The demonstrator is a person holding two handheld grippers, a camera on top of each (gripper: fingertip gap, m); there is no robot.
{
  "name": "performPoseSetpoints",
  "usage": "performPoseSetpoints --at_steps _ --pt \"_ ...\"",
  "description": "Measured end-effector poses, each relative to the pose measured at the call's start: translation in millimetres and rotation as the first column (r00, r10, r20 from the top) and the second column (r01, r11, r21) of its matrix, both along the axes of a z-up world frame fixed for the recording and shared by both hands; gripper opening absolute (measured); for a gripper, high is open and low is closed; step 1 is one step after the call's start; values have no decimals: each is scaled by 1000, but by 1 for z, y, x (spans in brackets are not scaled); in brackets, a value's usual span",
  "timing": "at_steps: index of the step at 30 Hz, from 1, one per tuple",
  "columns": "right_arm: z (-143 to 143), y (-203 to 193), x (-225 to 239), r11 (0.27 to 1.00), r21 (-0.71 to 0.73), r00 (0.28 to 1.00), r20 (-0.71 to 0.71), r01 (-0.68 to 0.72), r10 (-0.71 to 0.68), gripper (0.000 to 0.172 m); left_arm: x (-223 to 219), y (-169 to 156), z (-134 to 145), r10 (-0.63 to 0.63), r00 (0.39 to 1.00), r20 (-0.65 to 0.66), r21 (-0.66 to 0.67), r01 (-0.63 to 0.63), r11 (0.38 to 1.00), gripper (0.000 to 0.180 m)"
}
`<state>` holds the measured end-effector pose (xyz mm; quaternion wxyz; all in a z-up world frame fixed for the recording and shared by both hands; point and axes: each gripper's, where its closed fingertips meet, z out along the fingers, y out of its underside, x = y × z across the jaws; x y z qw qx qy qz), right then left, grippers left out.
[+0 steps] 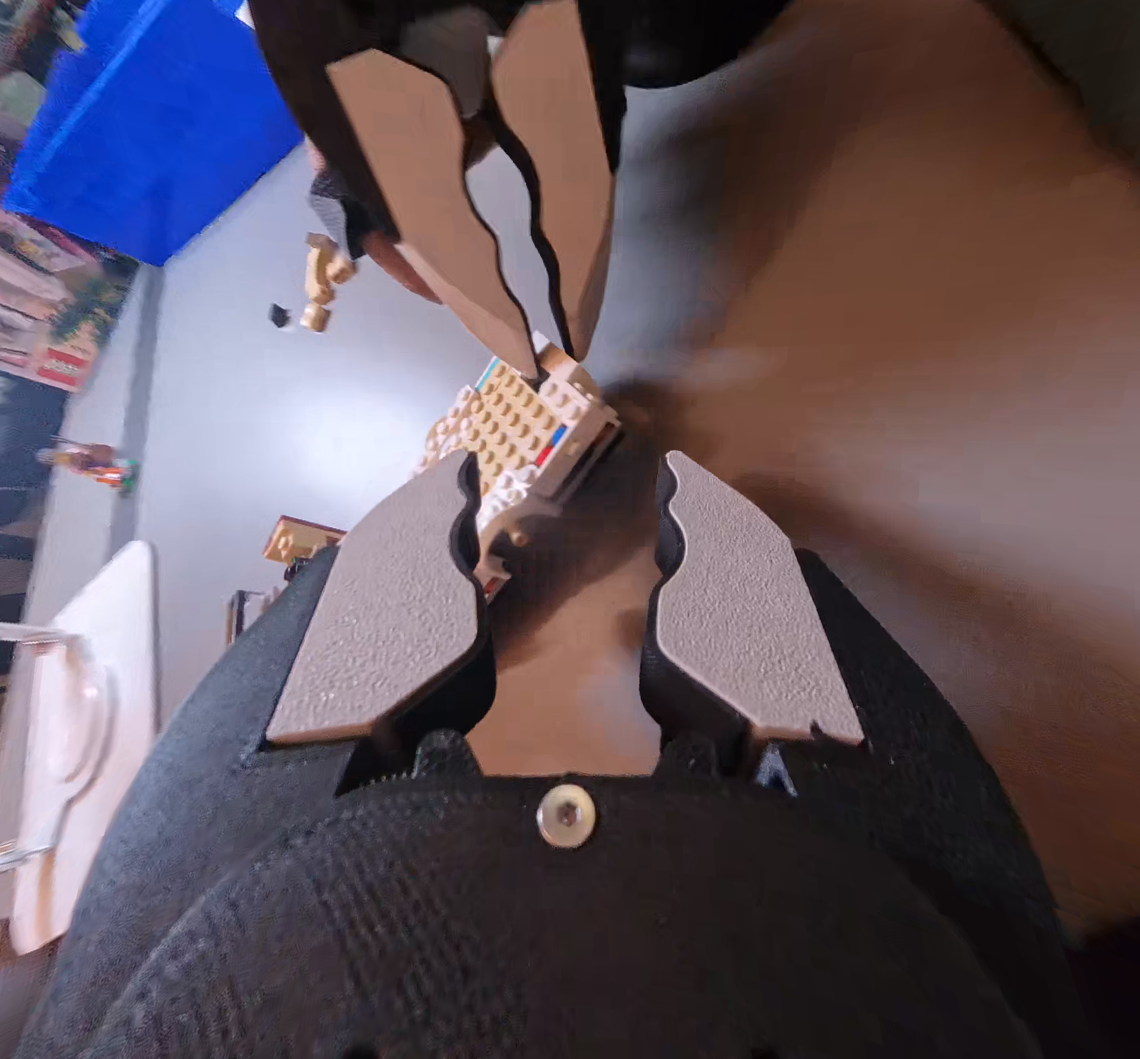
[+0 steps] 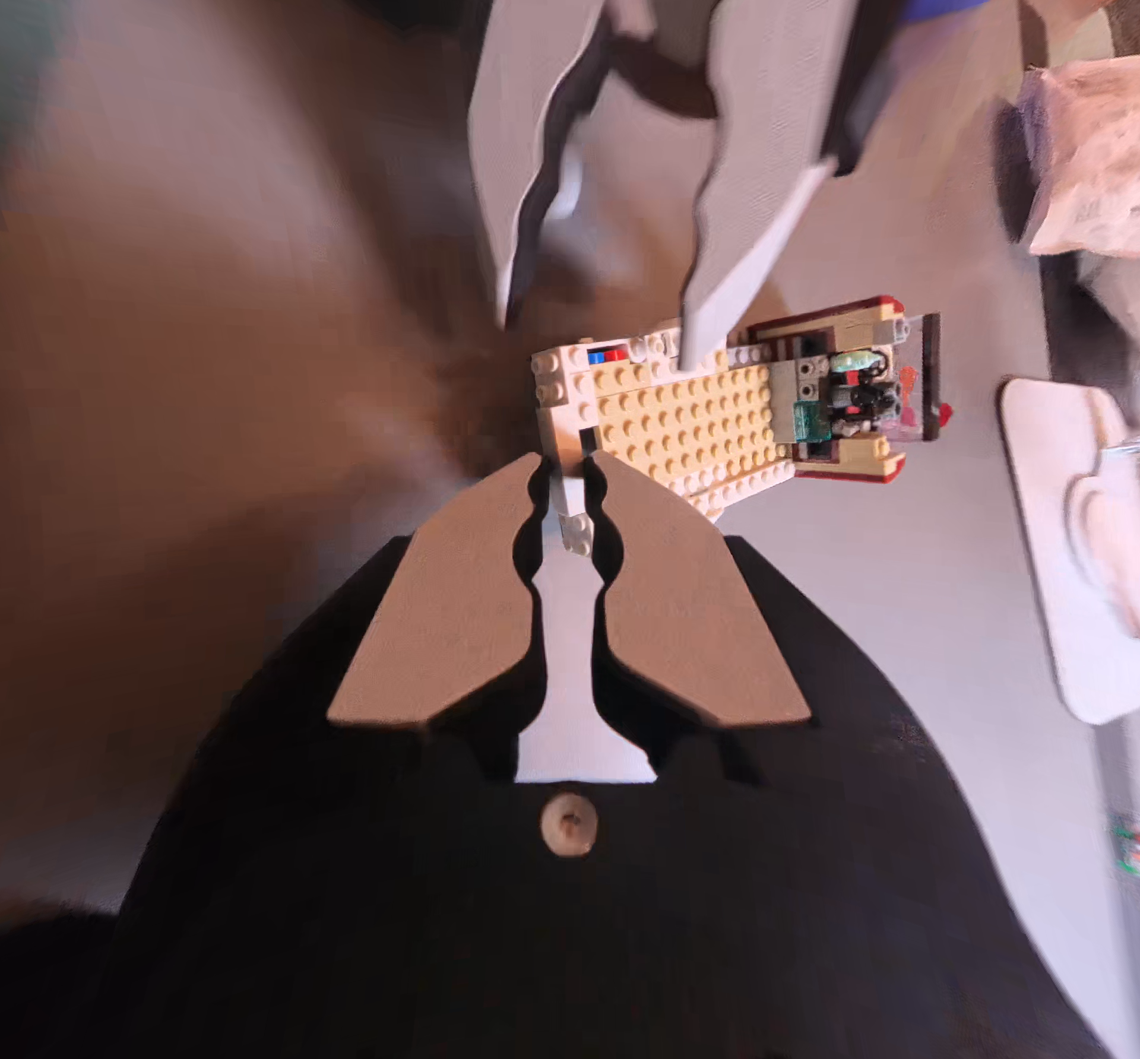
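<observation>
Slippage is my main worry: my right tool is clamped on a narrow white-and-tan brick post at the near left corner of the brick model, a long tan studded plate with white edging and a dark red cockpit end at the right. That thin corner looks to me like a weak hold; any twist could snap the post off or let the whole model swing down onto the grey surface. My left tool stands apart, one finger against the model's white edge and the other well clear, so it pinches nothing and gives little support. Everything is motion-blurred, which adds to my doubt. As for containers, a blue bin sits at the far left, its contents hidden from me; a clear glass mug stands on a white coaster, and I cannot tell if anything is in it. Loose tan pieces lie well apart from the model.
</observation>
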<state>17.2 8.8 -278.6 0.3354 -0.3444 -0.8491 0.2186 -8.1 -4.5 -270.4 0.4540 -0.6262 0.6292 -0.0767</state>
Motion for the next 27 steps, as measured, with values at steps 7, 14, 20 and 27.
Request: performPoseSetpoints --at_steps 7,14,20,27 --pt "69 -3 -10 873 -487 999 -44 -24 4 10 9 37 41 69 998 -9 409 -60 910 25" --pt "85 -1 -16 994 -94 983 -169 54 -69 17 7 37 57 137 990 16 305 -135 943 25" --pt "93 6 -15 969 217 972 -226 120 -70 17 9 40 64 151 989 -1 220 -147 964 25" --pt "102 11 -10 918 357 954 -292 174 -68 17 14 41 69 151 989 11 136 -151 979 25"
